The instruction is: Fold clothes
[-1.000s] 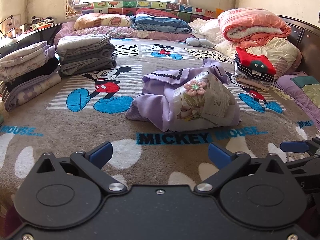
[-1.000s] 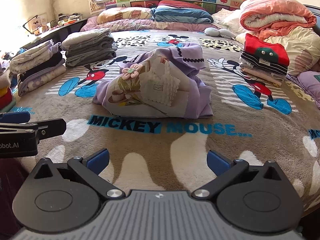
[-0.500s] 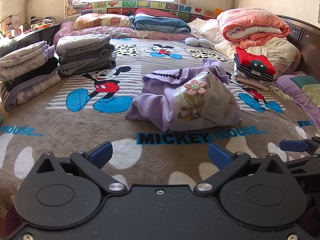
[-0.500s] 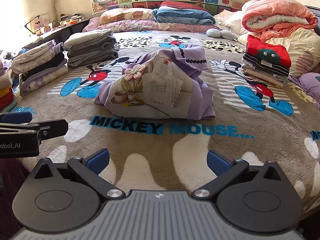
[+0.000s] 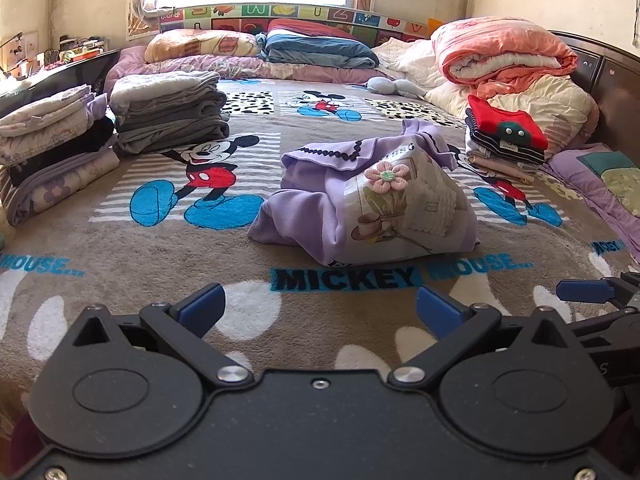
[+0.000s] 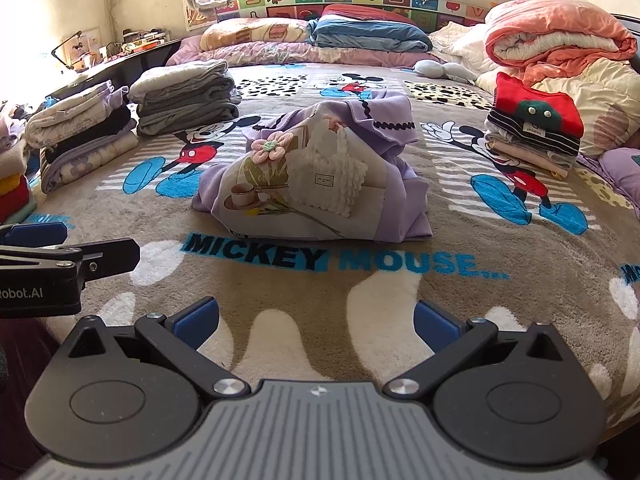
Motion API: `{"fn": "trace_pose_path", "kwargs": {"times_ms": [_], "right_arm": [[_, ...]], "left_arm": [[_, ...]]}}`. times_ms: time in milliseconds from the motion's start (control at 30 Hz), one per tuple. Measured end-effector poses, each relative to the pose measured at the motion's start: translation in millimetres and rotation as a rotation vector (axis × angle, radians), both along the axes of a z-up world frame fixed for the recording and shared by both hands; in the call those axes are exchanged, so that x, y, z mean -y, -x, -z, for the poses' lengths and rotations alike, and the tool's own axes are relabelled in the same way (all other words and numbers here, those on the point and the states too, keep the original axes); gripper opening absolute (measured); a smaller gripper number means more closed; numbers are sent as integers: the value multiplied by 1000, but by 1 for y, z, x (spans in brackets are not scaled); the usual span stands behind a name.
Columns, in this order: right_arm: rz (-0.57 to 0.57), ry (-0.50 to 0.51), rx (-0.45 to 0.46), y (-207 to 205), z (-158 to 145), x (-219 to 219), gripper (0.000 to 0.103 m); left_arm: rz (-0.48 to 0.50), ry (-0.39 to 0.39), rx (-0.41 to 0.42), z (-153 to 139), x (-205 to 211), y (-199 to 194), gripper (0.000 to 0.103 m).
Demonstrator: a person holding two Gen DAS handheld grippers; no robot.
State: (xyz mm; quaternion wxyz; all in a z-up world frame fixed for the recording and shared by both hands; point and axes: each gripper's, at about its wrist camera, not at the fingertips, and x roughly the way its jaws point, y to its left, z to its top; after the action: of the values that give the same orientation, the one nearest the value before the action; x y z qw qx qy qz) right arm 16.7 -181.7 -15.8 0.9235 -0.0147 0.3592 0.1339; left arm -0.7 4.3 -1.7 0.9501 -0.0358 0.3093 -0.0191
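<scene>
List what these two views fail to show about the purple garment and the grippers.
- Purple garment: crumpled in both views, so sleeves and far side are hidden by its own folds.
- Small label on it: text too small.
- Right gripper: open, empty.
- Left gripper: open; in the right wrist view cut off by the left edge.

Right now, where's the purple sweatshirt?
The purple sweatshirt lies crumpled mid-bed in both wrist views, just beyond the MICKEY lettering, between the grey folded stack on the left and the red-topped stack on the right.
</scene>
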Motion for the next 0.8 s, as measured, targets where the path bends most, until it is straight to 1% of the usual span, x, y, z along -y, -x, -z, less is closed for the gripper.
{"fn": "trace_pose_path", "kwargs": {"times_ms": [300, 667, 800], "right_arm": [[-1, -6, 0, 0, 0, 0, 103], [-38, -64, 34, 3, -3, 5, 103], [-32, -66, 31, 0, 0, 6, 103]], "left_arm": [[4, 3, 2, 0, -1, 0, 103], [8, 21, -2, 3, 1, -6, 103], [11, 39, -8, 7, 0, -10, 103]]}}
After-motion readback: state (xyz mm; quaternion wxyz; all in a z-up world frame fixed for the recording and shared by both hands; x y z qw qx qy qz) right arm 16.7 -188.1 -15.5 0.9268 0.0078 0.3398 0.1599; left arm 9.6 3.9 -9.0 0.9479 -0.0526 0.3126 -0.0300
